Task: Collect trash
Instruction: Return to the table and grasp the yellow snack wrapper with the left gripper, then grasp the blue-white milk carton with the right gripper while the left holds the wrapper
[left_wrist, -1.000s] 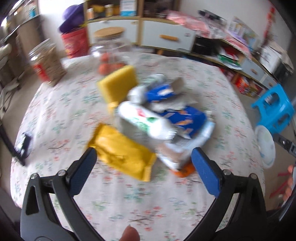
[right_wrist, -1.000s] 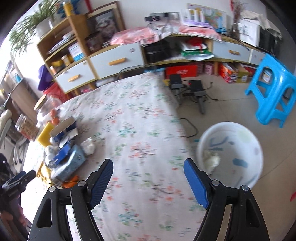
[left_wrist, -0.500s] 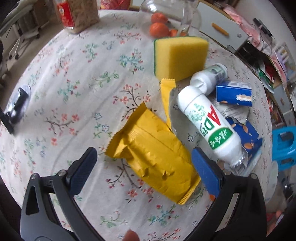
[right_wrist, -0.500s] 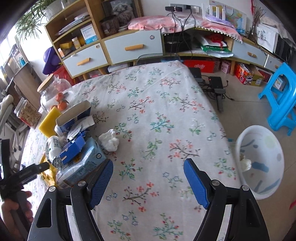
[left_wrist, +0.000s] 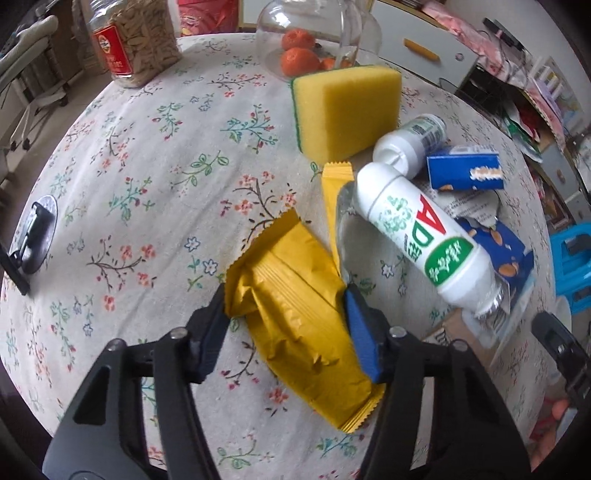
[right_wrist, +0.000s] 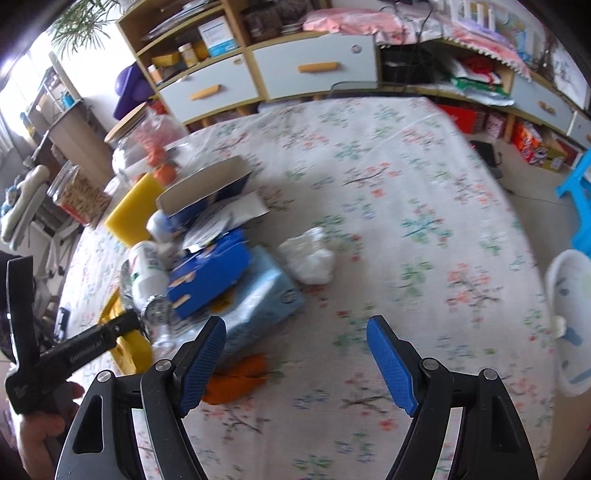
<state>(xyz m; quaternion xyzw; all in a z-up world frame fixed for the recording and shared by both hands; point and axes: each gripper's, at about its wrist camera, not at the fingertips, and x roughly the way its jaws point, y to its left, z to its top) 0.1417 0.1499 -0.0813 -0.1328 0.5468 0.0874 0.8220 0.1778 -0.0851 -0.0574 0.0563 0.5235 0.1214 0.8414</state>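
Note:
A crumpled yellow wrapper (left_wrist: 295, 314) lies on the floral tablecloth (left_wrist: 147, 192). My left gripper (left_wrist: 285, 295) points down over it, its jaws closing, with both pads pressing the wrapper's sides. Beside it lie a white "AD" bottle (left_wrist: 417, 236), a smaller white bottle (left_wrist: 410, 144) and a blue carton (left_wrist: 465, 171). My right gripper (right_wrist: 295, 323) is open above the cloth with nothing between its fingers. Just ahead of it are a light blue pack (right_wrist: 266, 299), a blue box (right_wrist: 210, 273), a white crumpled tissue (right_wrist: 308, 254) and an orange wrapper (right_wrist: 236, 380).
A yellow sponge (left_wrist: 343, 110), a glass jar with oranges (left_wrist: 306, 48) and a jar of seeds (left_wrist: 136, 40) stand at the table's far side. A black holder (left_wrist: 33, 236) sits at the left edge. On the floor to the right are a white basin (right_wrist: 570, 321) and a blue stool (right_wrist: 580, 177).
My left gripper dropped onto the yellow wrapper and its jaws narrowed around it. My right gripper swung from beside the basin across the table towards the trash pile.

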